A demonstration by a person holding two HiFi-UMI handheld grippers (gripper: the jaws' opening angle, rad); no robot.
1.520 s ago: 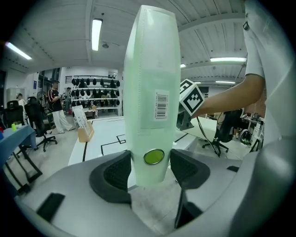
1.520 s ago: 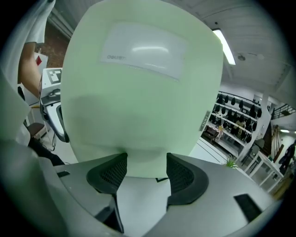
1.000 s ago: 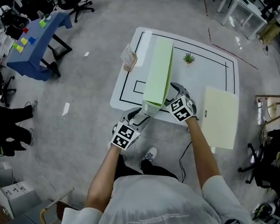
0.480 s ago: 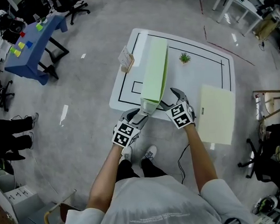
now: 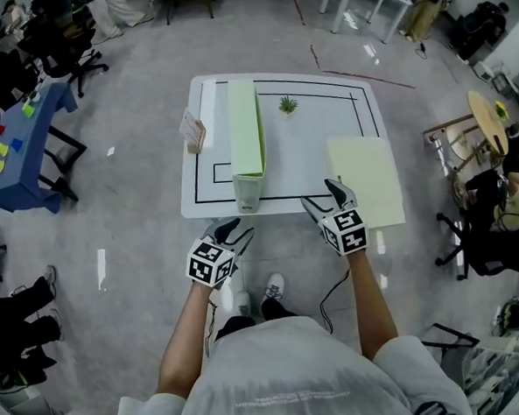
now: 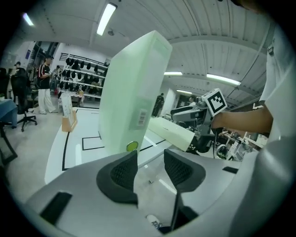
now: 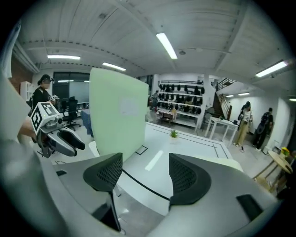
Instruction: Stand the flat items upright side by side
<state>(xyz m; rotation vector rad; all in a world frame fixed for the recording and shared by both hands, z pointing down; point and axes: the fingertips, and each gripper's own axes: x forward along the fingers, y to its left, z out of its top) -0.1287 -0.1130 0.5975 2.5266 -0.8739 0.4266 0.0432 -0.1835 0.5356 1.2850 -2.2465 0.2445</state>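
Box one is up: the green box (image 5: 245, 137) stands on its long edge at the near left of the counter (image 5: 308, 147), with nothing touching it. Right of the green box, well apart, the cream box (image 5: 366, 178) lies flat, its near edge hanging past the counter's rim. That one looks next. Best bet, I'd say: take it by that overhanging edge, tip it onto a long side, then bring it in just right of the green box, faces parallel, the other tongs steadying so neither topples. Left tongs (image 5: 242, 230), nearer the person than the green box and off the counter, are closing on empty air, pads not yet met. Right tongs (image 5: 318, 194), to the green box's near right, stand wide apart, holding nothing, touching nothing.
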